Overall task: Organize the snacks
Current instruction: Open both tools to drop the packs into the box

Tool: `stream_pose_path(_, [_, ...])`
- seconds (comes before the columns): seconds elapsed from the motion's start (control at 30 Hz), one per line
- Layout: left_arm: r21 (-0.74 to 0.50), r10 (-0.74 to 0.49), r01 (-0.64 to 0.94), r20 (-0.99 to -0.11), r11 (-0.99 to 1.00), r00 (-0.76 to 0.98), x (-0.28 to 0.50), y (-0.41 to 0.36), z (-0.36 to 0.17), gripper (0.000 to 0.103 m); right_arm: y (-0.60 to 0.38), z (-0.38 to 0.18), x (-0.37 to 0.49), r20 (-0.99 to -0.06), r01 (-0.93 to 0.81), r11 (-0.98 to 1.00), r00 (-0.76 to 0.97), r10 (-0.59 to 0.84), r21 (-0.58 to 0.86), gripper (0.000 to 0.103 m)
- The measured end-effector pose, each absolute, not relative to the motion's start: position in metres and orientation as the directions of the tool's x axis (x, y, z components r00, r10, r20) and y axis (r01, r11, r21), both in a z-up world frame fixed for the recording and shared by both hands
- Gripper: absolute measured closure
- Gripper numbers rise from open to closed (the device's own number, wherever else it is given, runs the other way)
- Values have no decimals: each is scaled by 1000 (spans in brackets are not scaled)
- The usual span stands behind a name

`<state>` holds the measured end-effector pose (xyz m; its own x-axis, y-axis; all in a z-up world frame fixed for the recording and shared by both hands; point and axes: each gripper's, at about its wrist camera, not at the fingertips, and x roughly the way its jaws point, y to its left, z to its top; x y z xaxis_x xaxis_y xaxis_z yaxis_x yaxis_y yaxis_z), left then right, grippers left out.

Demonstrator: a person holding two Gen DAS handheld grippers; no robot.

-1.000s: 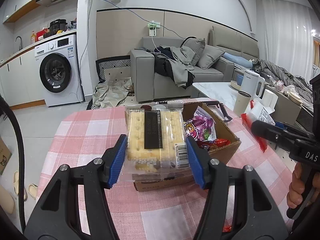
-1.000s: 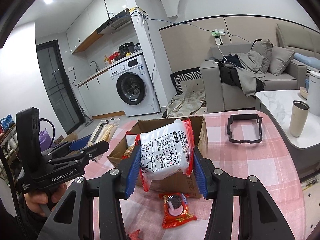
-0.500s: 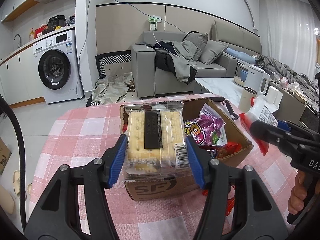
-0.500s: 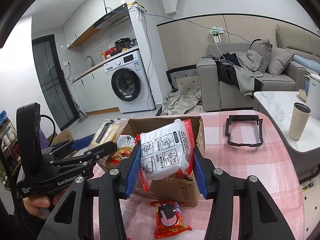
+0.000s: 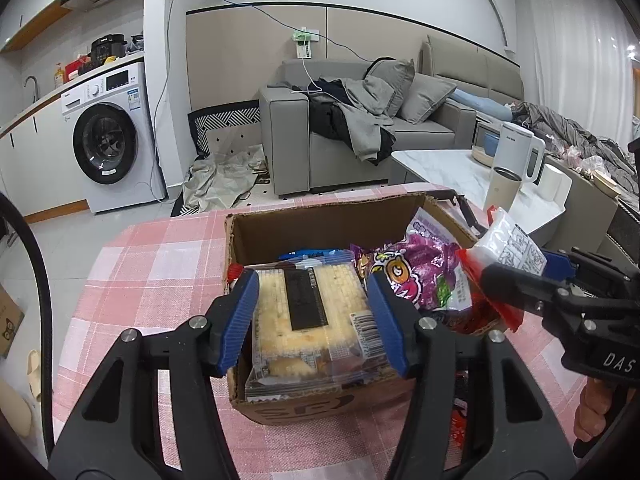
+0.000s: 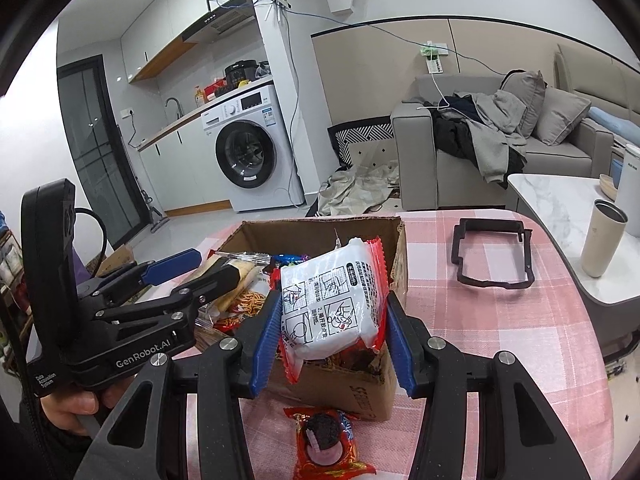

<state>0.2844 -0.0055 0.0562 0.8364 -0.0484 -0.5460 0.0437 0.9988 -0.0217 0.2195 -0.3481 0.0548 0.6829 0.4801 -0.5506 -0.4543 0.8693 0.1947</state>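
An open cardboard box (image 5: 320,228) stands on the pink checked tablecloth and holds several snack bags, among them a purple bag (image 5: 420,272). My left gripper (image 5: 312,280) grips a clear cracker pack (image 5: 308,320), which lies low inside the box's near left corner; its jaws are closing on the pack. My right gripper (image 6: 333,300) is shut on a white and red noodle pack (image 6: 320,280), held over the box's (image 6: 376,396) near right side. Each gripper shows in the other view: the right gripper (image 5: 520,288), the left gripper (image 6: 192,276).
A red cookie packet (image 6: 324,440) lies on the cloth in front of the box. A black plastic frame (image 6: 494,256) lies to the right. A beige cup (image 6: 602,240) and a white kettle (image 5: 516,156) stand on the marble side table beyond.
Both grippers came forward and down with their packs. The cracker pack sank from above the box into it. The noodle pack now hangs over the box's near edge.
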Motion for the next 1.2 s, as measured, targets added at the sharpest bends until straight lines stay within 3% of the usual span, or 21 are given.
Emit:
stream_pose_path(0.6, [0,-46,54,-537,999,842,294,-3,50,47,-321,35,245,-586,-468,873,672,453,138,53])
stream_pose_path(0.7, [-16,-54,54,-543,998,838,290,-1,54,41,-322,39,239,-578,-481,869,679,453,116,49])
stream_pose_path(0.73, [-27,-58,51,-544,998,837,287,1,55,34,-322,40,236,-573,-484,868,683,453,110,45])
stream_pose_path(0.8, [-37,-58,46,-540,998,840,279,3,58,20,-325,44,228,-558,-488,868,697,451,91,28])
stream_pose_path(0.83, [-39,-60,46,-536,998,842,274,4,59,19,-328,46,222,-549,-486,870,706,447,82,19])
stream_pose_path(0.97, [-34,-62,52,-537,998,841,250,5,62,17,-342,57,201,-519,-476,876,733,440,71,4])
stream_pose_path(1.03, [-33,-58,48,-527,998,848,235,6,63,11,-349,59,193,-520,-462,884,740,427,68,2])
stream_pose_path(1.07, [-32,-58,48,-522,998,851,227,6,63,2,-351,58,189,-529,-453,890,743,411,56,2])
stream_pose_path(1.2, [-23,-52,47,-511,999,858,197,6,60,1,-358,55,175,-559,-454,888,721,410,66,1])
